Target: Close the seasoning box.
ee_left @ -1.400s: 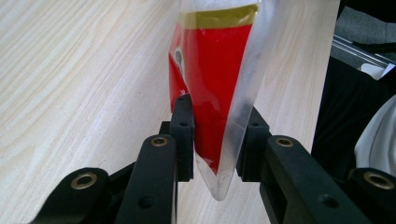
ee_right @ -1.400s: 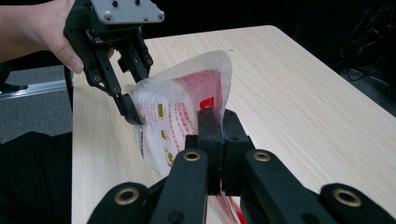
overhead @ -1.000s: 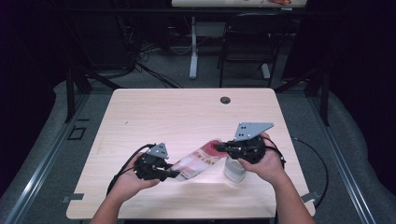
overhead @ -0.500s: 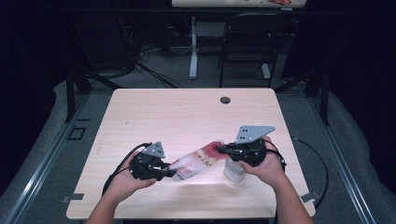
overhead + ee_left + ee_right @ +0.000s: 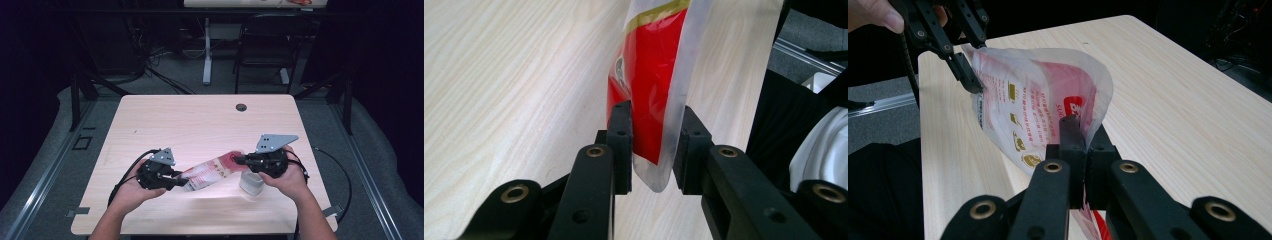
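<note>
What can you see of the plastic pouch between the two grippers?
The pouch is thin translucent plastic printed in red and white with gold marks, looking limp and puffed. It hangs stretched above the table, held at both ends. The right gripper pinches one edge shut; the left gripper has the other end between its jaws, and whether both pads press it is unclear.

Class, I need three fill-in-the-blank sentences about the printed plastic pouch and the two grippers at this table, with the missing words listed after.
1. The pouch is held up between ____ grippers.
2. The right gripper has its jaws ____ on one edge of the pouch.
3. The printing on the pouch is mostly ____ in colour.
4. The table has a top made of light ____.

Missing words: two; shut; red; wood
</note>
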### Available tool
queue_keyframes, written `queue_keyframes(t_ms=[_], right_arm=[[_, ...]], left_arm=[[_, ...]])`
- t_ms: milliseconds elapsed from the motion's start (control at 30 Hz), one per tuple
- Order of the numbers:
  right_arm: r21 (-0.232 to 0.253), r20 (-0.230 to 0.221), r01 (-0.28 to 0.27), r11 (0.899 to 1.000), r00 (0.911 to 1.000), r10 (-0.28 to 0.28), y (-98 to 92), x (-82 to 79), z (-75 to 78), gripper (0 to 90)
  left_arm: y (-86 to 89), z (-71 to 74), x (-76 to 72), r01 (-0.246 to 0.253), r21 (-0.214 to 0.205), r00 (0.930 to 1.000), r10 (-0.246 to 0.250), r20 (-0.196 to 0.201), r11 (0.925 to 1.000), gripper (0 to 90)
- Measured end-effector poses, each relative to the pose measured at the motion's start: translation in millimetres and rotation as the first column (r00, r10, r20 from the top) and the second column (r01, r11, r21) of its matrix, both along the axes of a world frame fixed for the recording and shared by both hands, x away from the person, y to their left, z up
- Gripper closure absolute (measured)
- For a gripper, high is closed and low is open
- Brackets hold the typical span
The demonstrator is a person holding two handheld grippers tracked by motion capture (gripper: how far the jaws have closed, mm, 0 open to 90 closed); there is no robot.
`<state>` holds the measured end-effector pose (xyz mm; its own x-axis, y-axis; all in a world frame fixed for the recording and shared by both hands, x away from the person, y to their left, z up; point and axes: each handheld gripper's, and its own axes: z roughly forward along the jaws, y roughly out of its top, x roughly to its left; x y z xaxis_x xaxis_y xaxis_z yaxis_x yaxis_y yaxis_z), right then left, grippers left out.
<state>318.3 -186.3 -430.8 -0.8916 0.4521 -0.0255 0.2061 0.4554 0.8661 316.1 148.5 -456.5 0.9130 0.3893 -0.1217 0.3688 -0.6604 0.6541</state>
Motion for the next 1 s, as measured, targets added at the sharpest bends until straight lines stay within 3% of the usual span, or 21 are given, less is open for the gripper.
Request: queue_keyframes(t_ms=[1000], right_arm=[[0.037,-0.027,0.016,0.999,0.9995,-0.015,-12.1,3.3,-5.6,88.8]], left_arm=[[0.0,17.9,4.5,0.006,-0.014,0.9996,-0.006,0.027,0.9999,73.9]])
